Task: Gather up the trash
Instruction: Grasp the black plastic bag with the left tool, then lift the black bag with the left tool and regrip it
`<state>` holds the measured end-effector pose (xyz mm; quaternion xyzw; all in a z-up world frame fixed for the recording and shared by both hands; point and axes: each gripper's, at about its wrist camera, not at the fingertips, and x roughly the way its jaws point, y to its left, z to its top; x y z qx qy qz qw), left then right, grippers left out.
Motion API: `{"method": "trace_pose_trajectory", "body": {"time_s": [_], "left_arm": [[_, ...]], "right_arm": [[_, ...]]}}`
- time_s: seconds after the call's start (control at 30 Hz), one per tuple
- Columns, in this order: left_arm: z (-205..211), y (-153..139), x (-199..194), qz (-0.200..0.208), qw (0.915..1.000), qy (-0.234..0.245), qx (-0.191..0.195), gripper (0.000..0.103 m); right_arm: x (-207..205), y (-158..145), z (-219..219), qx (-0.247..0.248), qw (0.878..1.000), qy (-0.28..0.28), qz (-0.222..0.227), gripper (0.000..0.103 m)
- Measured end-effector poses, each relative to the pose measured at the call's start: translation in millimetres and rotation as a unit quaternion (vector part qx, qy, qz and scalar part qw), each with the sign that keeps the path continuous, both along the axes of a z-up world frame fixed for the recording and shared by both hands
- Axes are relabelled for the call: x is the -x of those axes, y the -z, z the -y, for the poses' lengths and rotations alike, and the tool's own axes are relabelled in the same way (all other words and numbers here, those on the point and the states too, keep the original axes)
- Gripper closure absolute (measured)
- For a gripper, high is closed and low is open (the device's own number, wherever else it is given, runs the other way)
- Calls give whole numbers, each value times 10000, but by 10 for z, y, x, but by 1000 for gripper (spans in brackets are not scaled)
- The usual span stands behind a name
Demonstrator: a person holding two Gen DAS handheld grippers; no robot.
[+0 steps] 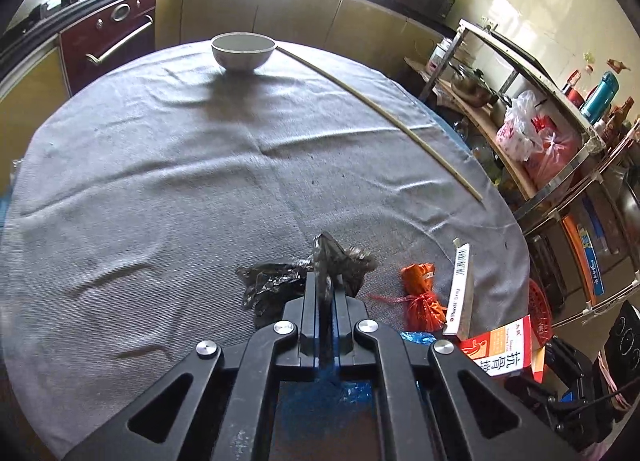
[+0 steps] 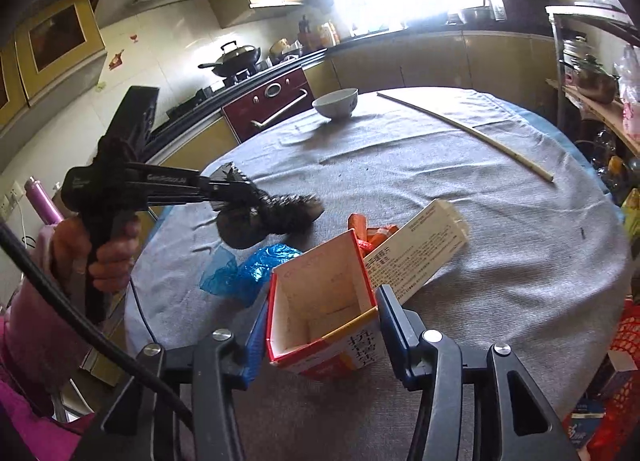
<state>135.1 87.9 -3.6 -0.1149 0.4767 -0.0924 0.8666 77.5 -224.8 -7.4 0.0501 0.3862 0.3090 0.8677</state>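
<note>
My left gripper (image 1: pixel 325 285) is shut on a crumpled black plastic bag (image 1: pixel 272 285), lifted a little off the grey tablecloth (image 1: pixel 160 181). In the right wrist view the black plastic bag (image 2: pixel 264 217) hangs from the left gripper (image 2: pixel 240 189), which a hand (image 2: pixel 108 249) holds. My right gripper (image 2: pixel 322 325) is shut on an open red and white carton (image 2: pixel 316 301), its pads against the carton's two sides. An orange wrapper (image 1: pixel 420 289), a long white box (image 1: pixel 462 289) and a blue plastic bag (image 2: pixel 248 265) lie on the cloth nearby.
A white bowl (image 1: pixel 243 51) stands at the far edge of the round table, with a long thin stick (image 1: pixel 384 113) lying to its right. A metal shelf rack (image 1: pixel 540 133) with pots and bags stands to the right. Kitchen counters and a stove run behind.
</note>
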Motion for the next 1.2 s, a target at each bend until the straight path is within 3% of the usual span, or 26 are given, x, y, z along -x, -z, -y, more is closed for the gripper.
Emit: {"method": "trace_pose_trajectory", "body": {"time_s": [0.6, 0.8, 0.83, 0.87, 0.9, 0.97, 1.2], "left_arm": [[-177, -368, 353, 437, 9988, -209, -9, 100], [-302, -263, 393, 283, 9992, -284, 67, 99], [-331, -221, 398, 210, 9992, -324, 57, 96], [-351, -177, 395, 125, 9994, -319, 34, 82], [-358, -146, 400, 74, 9995, -306, 23, 59], [-380, -78, 415, 29, 9994, -354, -23, 30], [-376, 298, 269, -345, 9983, -447, -122, 29]], "right_arm": [[188, -200, 241, -244, 9992, 203, 236, 50], [224, -191, 273, -257, 9993, 188, 174, 50], [229, -177, 273, -254, 9994, 176, 145, 50], [233, -161, 271, -253, 9995, 162, 109, 50], [233, -149, 269, -256, 9995, 153, 85, 50], [235, -126, 266, -259, 9995, 145, 49, 50], [240, -85, 195, -270, 9996, 84, -44, 50]]}}
